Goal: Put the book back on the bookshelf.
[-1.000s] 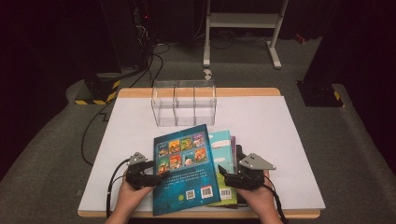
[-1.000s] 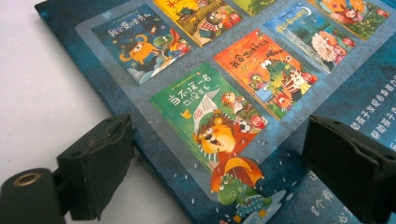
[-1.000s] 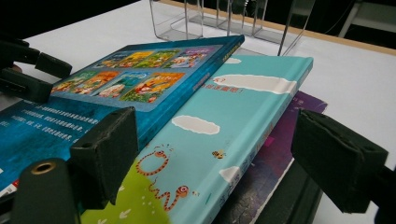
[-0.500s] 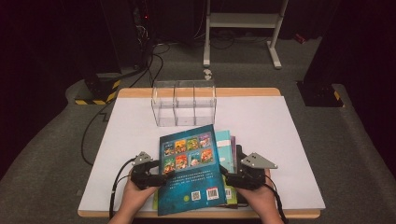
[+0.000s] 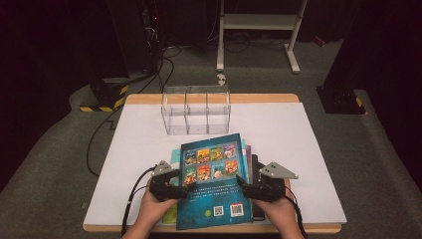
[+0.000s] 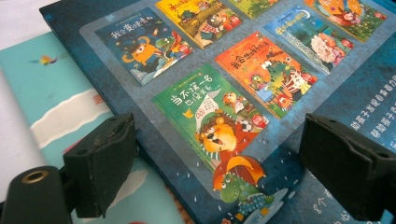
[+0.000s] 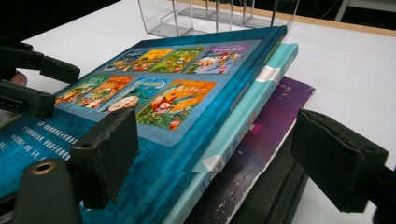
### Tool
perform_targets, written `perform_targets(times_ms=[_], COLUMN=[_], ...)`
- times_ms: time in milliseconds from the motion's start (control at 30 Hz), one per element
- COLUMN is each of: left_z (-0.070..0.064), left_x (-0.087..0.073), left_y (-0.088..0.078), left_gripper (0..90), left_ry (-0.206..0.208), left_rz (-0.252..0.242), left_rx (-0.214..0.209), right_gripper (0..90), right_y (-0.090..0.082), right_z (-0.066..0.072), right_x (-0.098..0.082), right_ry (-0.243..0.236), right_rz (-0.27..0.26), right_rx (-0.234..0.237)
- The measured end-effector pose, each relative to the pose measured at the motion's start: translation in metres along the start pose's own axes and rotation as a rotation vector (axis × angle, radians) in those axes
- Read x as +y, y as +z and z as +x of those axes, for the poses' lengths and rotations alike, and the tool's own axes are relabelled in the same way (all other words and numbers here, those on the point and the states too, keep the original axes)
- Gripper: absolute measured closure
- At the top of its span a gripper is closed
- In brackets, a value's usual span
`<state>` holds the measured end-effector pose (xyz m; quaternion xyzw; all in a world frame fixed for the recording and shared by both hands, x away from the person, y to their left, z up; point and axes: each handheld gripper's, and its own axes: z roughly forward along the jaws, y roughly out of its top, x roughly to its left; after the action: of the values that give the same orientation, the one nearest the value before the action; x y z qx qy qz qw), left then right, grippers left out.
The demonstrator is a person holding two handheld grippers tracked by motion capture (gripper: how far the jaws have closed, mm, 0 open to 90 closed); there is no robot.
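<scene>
A dark blue picture book (image 5: 214, 199) with small cover pictures on its back lies on top of a stack at the table's near edge. Under it are a teal book (image 7: 261, 88) and a purple one (image 7: 280, 112). My left gripper (image 5: 180, 185) is at the blue book's left edge. In the left gripper view it (image 6: 224, 163) stands open, its jaws spread wide over the cover (image 6: 224, 93). My right gripper (image 5: 245, 185) is at the book's right edge. In its own view it (image 7: 215, 154) is open too, one jaw over the cover and one beyond the stack's spines.
A clear three-compartment acrylic holder (image 5: 196, 112) stands at the back middle of the white table (image 5: 298, 144). A black flat item (image 7: 275, 196) lies under the stack. Beyond the table are cables, a metal stand and hazard-striped floor tape.
The left gripper has moved a little to the right. The blue book has shifted right and turned slightly on the stack. The right gripper has hardly moved.
</scene>
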<state>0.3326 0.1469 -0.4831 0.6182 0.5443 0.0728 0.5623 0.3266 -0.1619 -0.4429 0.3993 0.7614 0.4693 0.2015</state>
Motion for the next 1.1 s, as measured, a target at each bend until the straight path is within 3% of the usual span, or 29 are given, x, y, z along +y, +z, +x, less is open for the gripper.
perform_targets(times_ms=[600, 800, 867, 900, 1100], left_z=[-0.017, -0.017, -0.016, -0.016, -0.018], left_x=[0.010, 0.001, -0.003, -0.005, -0.005], left_y=[0.023, 0.007, 0.001, 0.000, 0.003], left_gripper=[14.7, 16.7, 16.9, 17.3, 18.2], left_ry=[0.030, 0.020, 0.005, -0.005, -0.001], left_rz=[0.015, 0.014, 0.034, 0.034, 0.025], left_rx=[-0.038, -0.036, -0.055, -0.074, -0.070], right_gripper=[23.3, 23.4, 23.9, 25.0, 27.8], right_y=[-0.003, -0.006, -0.006, -0.006, -0.007], right_z=[-0.011, -0.009, -0.009, -0.009, -0.008], right_x=[-0.003, -0.005, -0.006, -0.007, -0.006], right_ry=[0.061, 0.075, 0.076, 0.083, 0.091], right_rz=[0.023, 0.027, 0.028, 0.028, 0.035], right_rx=[0.009, 0.020, 0.025, 0.027, 0.035])
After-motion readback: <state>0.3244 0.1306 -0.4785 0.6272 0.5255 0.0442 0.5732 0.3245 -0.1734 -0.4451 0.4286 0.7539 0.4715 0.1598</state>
